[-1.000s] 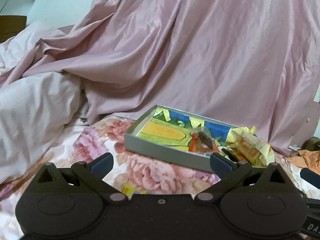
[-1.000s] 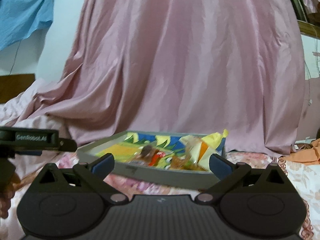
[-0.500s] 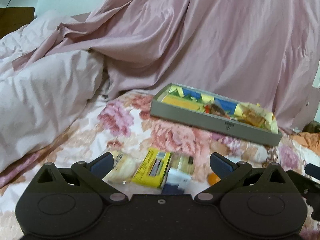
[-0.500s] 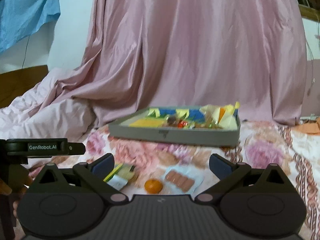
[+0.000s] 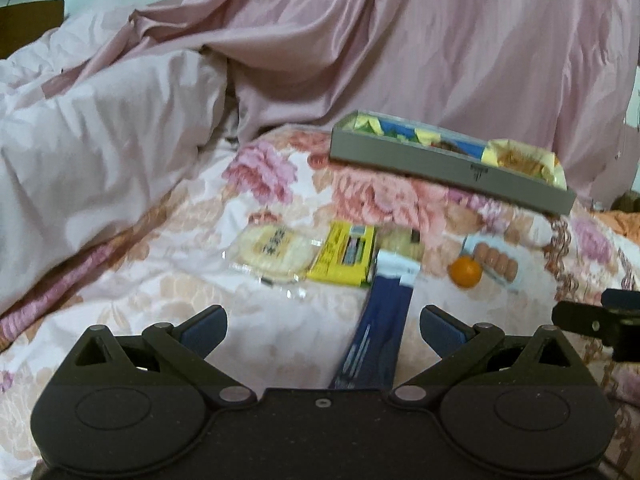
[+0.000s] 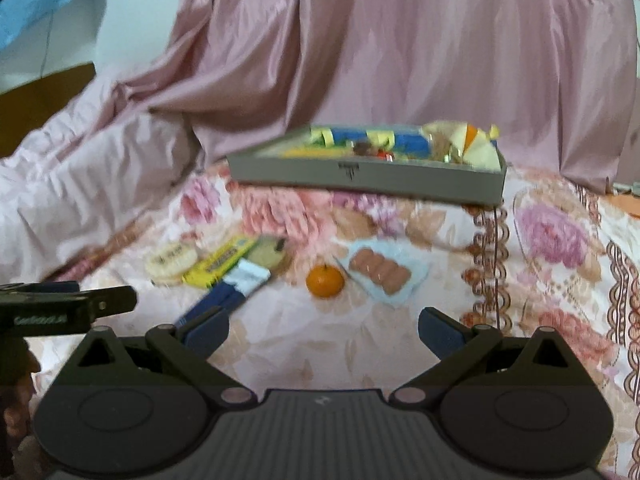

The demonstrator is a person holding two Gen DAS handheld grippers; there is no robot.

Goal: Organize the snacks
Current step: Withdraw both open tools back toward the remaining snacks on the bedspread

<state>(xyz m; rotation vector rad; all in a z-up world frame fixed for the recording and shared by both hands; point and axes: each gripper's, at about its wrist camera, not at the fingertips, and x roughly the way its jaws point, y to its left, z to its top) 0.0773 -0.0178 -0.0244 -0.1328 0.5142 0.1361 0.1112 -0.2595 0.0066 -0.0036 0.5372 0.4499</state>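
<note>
Loose snacks lie on a floral bedspread: a round cracker pack [image 5: 274,249], a yellow packet [image 5: 345,254], a long dark blue packet [image 5: 380,330], a small orange [image 5: 465,272] and a clear pack of sausages [image 5: 496,259]. Behind them sits a grey box [image 5: 448,170] with several snacks inside. My left gripper [image 5: 322,326] is open, low over the near end of the blue packet. My right gripper [image 6: 323,330] is open, nearer than the orange [image 6: 325,280] and the sausages [image 6: 380,271], holding nothing.
Pink sheets [image 5: 400,40] hang behind the grey box [image 6: 364,178] and a bunched pale quilt [image 5: 92,152] fills the left. The left gripper's body [image 6: 60,312] shows at the right wrist view's left edge. Orange cloth [image 5: 628,220] lies at the far right.
Both grippers have drawn back and tipped down from the grey box. The loose snacks on the bedspread have come into view and the box now sits farther off. Both stay open.
</note>
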